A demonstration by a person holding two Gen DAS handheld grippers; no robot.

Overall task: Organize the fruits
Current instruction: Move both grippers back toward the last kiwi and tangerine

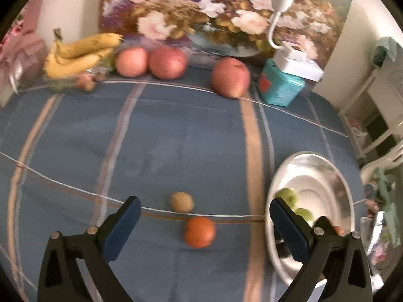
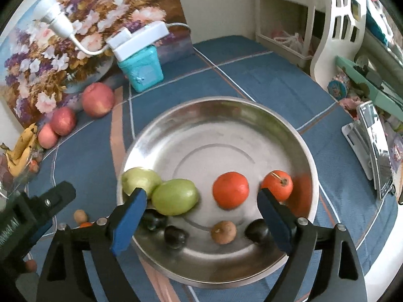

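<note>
Left gripper (image 1: 202,222) jaws wide apart, nothing clamped; orange fruit (image 1: 199,232) and small brown fruit (image 1: 181,201) lie on the cloth between them. Right gripper (image 2: 201,210) jaws also apart, empty, above the steel bowl (image 2: 201,115); green fruit (image 2: 175,196) and orange one (image 2: 230,190) between them.

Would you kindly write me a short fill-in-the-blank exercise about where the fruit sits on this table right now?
1. The two green fruits lie inside the ____ bowl.
2. The number of orange-red fruits in that bowl is ____.
3. The bananas lie beside ____ red apples along the painting.
4. Both the left gripper and the right gripper are ____.

Missing words: metal; two; three; open
</note>
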